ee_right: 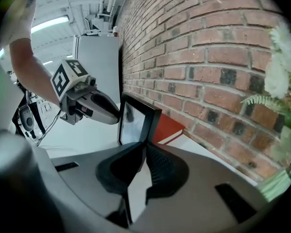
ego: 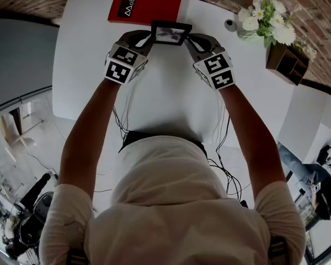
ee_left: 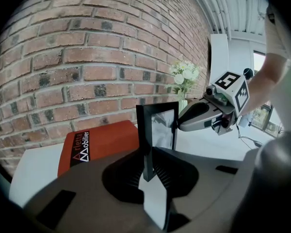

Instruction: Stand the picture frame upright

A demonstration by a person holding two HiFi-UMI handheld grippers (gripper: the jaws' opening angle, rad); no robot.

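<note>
Picture frame [ego: 171, 33]: black-edged and held on edge between the two grippers, just in front of the red book. Whether its lower edge touches the desk cannot be told.
Left gripper [ee_left: 148, 171]: jaws closed on the frame's left side bar, with the glass facing the person.
Right gripper [ee_right: 143, 157]: jaws pinched onto the frame's right side bar.
Red book [ego: 145, 4]: lies flat at the far edge of the desk, by the brick wall [ee_left: 87, 57].
Desk [ego: 94, 48]: white.
Flowers [ego: 267, 18]: white, at the far right, near a wooden box [ego: 287, 63].
</note>
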